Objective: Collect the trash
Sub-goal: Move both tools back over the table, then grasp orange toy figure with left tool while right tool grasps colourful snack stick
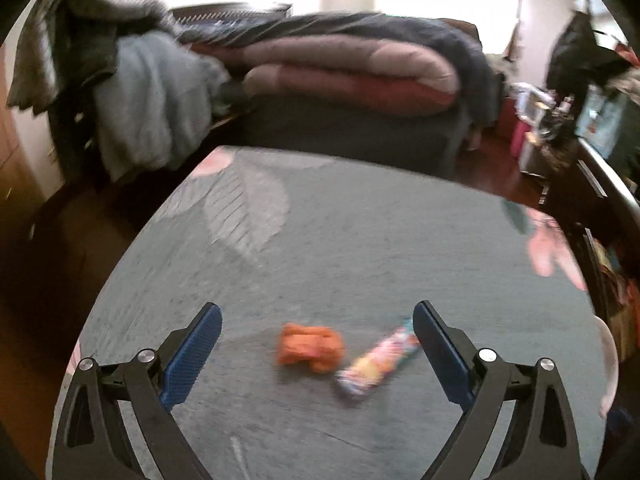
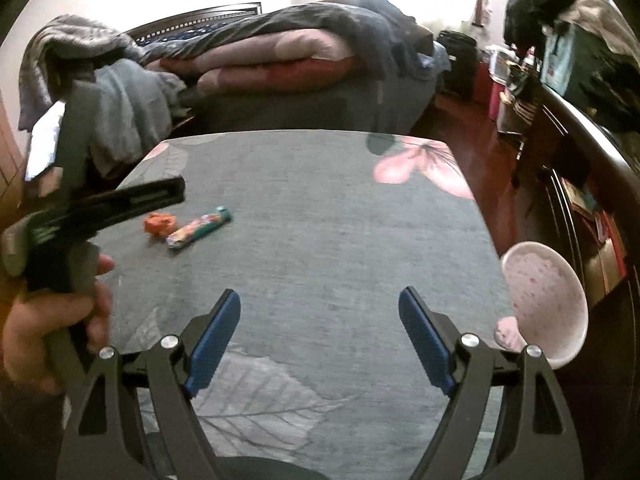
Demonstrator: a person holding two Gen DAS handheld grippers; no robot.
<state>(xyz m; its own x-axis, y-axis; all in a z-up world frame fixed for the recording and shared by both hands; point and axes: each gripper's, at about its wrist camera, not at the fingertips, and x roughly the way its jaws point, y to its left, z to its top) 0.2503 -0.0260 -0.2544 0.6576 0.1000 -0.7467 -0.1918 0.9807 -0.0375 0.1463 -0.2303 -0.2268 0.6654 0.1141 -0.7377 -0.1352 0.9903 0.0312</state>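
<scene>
Left wrist view shows the orange wrapper [image 1: 310, 347] and candy packet [image 1: 376, 362] touching on the grey cloth [image 1: 360, 240], just ahead of my left gripper [image 1: 316, 354], whose jaws stand wide with nothing held; both scraps look feather-light, crinkly and slick, so I judge a pinch across the crumpled wrapper's bulk or the long packet's middle safest. My right gripper [image 2: 320, 336] also gapes empty over the leaf-printed cloth, a smooth pink bowl [image 2: 544, 304] at the table's right edge.
</scene>
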